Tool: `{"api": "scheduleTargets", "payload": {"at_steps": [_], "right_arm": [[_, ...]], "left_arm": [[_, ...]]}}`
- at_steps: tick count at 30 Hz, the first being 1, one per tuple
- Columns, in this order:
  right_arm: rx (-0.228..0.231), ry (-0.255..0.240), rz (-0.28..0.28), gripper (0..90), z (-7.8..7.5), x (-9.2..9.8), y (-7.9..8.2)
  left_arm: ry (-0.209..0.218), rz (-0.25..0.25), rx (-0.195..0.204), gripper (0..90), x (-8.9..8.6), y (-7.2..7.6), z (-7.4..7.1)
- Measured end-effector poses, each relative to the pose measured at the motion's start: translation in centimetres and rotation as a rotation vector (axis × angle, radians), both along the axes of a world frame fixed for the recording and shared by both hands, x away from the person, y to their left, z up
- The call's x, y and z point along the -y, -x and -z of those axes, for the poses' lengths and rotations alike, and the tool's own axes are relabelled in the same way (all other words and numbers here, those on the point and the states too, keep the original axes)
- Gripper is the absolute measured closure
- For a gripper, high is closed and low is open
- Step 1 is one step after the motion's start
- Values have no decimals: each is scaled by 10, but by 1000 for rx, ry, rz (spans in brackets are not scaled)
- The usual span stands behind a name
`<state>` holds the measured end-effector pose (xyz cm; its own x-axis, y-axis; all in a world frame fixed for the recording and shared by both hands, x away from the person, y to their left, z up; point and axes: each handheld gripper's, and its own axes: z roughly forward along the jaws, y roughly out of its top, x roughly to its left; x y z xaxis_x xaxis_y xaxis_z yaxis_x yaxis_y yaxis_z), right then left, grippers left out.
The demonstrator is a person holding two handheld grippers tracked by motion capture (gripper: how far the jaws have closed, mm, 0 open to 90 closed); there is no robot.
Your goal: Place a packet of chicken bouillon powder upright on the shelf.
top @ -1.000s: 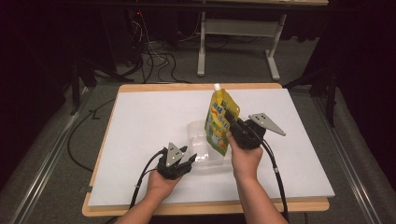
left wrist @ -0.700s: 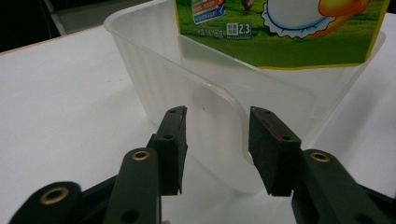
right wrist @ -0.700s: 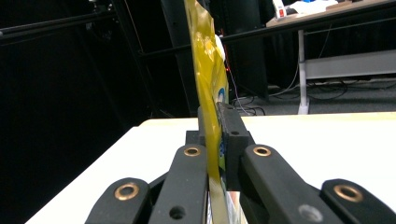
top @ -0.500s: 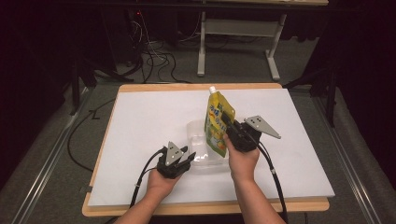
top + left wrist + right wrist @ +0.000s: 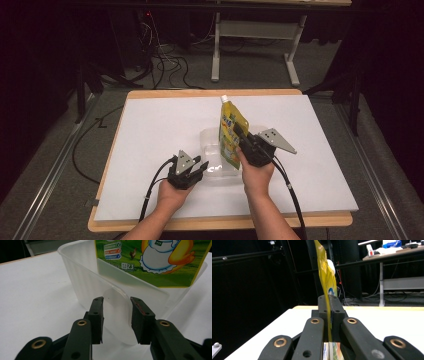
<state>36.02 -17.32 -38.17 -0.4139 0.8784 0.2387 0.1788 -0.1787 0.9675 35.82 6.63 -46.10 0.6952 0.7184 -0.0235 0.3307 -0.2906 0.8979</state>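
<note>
A clear plastic tub (image 5: 214, 147) stands on the white table top (image 5: 150, 130). A yellow-green spouted pouch (image 5: 231, 131) with a cartoon duck (image 5: 160, 257) hangs upright, its lower end dipping into the tub (image 5: 82, 282). My right gripper (image 5: 242, 140) is shut on the pouch's side edge; the pouch (image 5: 327, 277) is pinched edge-on between its pads. My left gripper (image 5: 199, 167) is at the tub's near left corner. Its jaws have just been closing, and the tub's rounded corner lip lies between the pads (image 5: 98, 315), which rest against both its sides.
The white sheet covers a wooden table whose front edge (image 5: 220, 222) lies by the person's forearms. Cables trail from both grippers toward the front edge. Beyond the table are a dark floor with cables (image 5: 165, 65) and a white table frame (image 5: 250, 35).
My right gripper has carried the pouch a little to the left and lower, over the tub. The left hand has stayed put at the tub's corner.
</note>
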Motion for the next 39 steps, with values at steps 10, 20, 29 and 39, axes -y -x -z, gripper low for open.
{"api": "scheduleTargets", "payload": {"at_steps": [10, 20, 29, 39], "right_arm": [[27, -13, -18, 900, 7, -2, -4], [23, 17, -24, 900, 16, -2, 0], [-17, 68, -55, 882, 19, 0, 7], [-24, 129, -76, 889, 26, -2, 15]], "left_arm": [[-1, -8, -6, 669, -2, -3, -1], [-4, -4, -6, 670, -2, -3, -1], [-10, -9, 0, 663, -1, -2, -1], [-5, -10, 3, 656, -3, -2, -3]]}}
